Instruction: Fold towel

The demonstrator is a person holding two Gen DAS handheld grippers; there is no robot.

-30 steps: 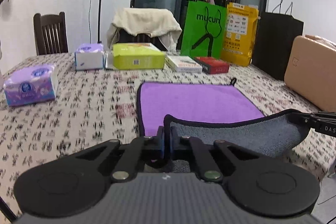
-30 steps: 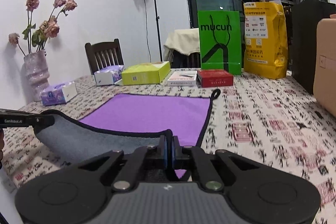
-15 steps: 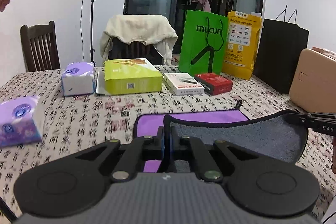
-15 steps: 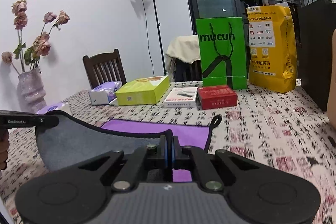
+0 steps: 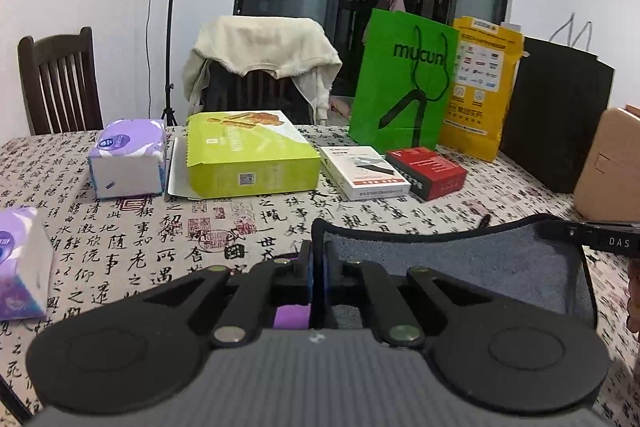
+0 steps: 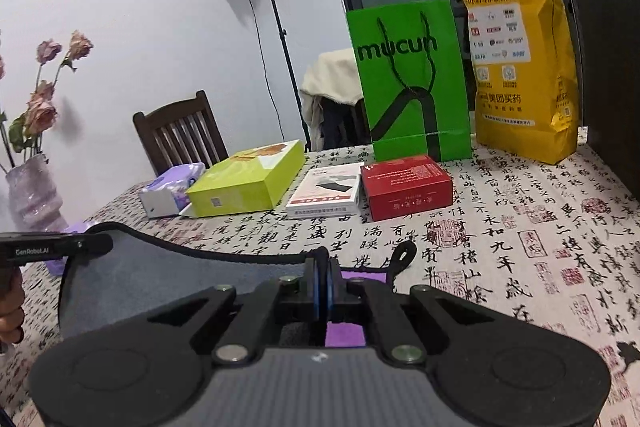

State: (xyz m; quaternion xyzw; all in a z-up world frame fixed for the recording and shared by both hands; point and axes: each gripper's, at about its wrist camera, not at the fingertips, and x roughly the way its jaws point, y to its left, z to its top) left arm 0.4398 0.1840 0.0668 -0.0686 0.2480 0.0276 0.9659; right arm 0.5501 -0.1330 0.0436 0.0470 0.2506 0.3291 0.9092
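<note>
The towel (image 5: pixel 460 267) is purple on one face and grey on the other, with black trim. My left gripper (image 5: pixel 318 259) is shut on one corner of its near edge. My right gripper (image 6: pixel 322 271) is shut on the other corner. The grey side (image 6: pixel 160 279) sags between the two grippers, lifted above the table. Only slivers of the purple face (image 6: pixel 344 333) show under the jaws. The towel's black hanging loop (image 6: pixel 402 257) lies on the tablecloth by my right gripper. The other gripper's tip appears at each view's edge.
The table has a calligraphy-print cloth (image 5: pixel 160 239). Ahead lie tissue packs (image 5: pixel 128 159), a lime box (image 5: pixel 248 155), a white box (image 5: pixel 364 173) and a red box (image 6: pixel 406 185). Green (image 6: pixel 408 79), yellow (image 6: pixel 520 67) and black bags stand behind. A vase (image 6: pixel 34 193) stands at left.
Both grippers have carried the towel's near edge forward over the purple face. The purple area has shrunk from a wide sheet to slivers, and the boxes look closer.
</note>
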